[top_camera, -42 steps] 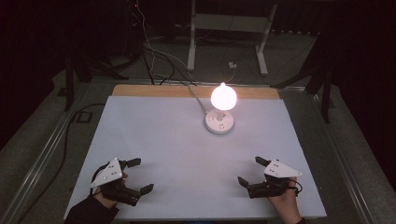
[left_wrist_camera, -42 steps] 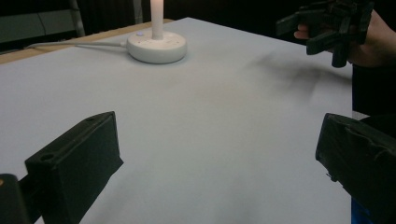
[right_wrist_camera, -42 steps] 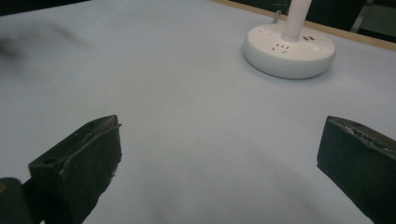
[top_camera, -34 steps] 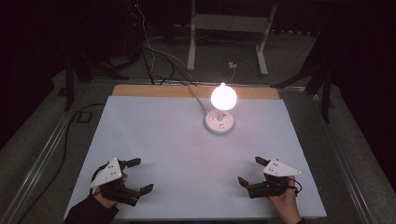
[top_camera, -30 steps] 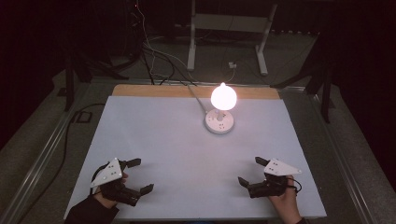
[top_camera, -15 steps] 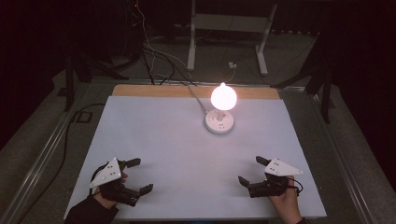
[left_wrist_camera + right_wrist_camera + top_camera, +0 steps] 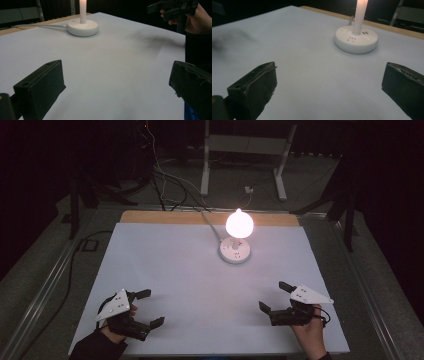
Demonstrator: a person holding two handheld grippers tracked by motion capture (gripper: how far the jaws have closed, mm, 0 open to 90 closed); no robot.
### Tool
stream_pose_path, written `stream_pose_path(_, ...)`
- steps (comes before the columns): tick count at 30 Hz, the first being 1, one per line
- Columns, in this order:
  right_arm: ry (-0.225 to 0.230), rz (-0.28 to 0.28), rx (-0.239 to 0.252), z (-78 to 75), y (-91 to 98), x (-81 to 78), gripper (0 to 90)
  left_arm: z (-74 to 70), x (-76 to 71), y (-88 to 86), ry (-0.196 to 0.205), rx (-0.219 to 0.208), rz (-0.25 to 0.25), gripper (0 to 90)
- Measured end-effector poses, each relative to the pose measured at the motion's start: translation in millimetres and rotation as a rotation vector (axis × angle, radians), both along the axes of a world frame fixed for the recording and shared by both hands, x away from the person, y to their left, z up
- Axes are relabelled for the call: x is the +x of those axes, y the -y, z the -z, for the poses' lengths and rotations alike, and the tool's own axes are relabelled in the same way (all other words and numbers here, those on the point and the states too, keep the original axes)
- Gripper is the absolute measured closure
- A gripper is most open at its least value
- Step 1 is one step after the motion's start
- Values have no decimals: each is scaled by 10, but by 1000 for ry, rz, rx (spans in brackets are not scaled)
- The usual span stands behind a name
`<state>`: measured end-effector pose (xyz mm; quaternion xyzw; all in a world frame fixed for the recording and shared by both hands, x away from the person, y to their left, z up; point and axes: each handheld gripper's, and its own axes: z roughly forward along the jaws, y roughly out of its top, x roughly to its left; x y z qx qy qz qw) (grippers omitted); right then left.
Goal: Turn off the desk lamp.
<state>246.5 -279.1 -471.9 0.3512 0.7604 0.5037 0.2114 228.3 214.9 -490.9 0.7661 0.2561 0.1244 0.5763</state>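
Lamp (image 7: 238, 231) glows at the bench's (image 7: 165, 265) far side; both grippers, left (image 7: 142, 309) and right (image 7: 272, 297), wait nearby, fingers apart, a reach forward likely next.

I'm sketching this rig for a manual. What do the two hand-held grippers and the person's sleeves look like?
Each hand-held gripper, left and right, has a black body with two blocky black jaws and a pale three-cornered plate on top with small dark dots. A thin dark cable loops behind the right one. The person wears dark sleeves; the left gripper view shows a blue edge low on the right.
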Motion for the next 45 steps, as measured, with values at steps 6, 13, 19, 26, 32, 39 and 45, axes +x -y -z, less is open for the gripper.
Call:
stream_pose_path(6, -12, 8, 70, -165, 17, 53, 0, 2, -3, -1, 2, 4, -3, 5)
stream_pose_path(13, 21, 29, 74, -292, 19, 174, 0, 4, -1, -4, -2, 10, -11, 5)
stream_pose_path(19, 29, 32, 80, -337, 25, 268, 0, 4, 0, -7, -3, 7, -12, 5)
stream_pose_path(26, 37, 40, 77, -365, -11, 433, 0, 2, -1, -2, -3, 10, -11, 5)
stream_pose_path(32, 26, 33, 85, -361, -69, 575, 0, 2, -3, -1, -3, 10, -10, 5)
stream_pose_path(39, 9, 29, 71, -327, -153, 745, 0, 0, -5, -1, -1, 9, -7, 5)
stream_pose_path(45, -3, 18, 41, -269, -227, 861, 0, -2, -6, -1, -2, 8, -8, 5)
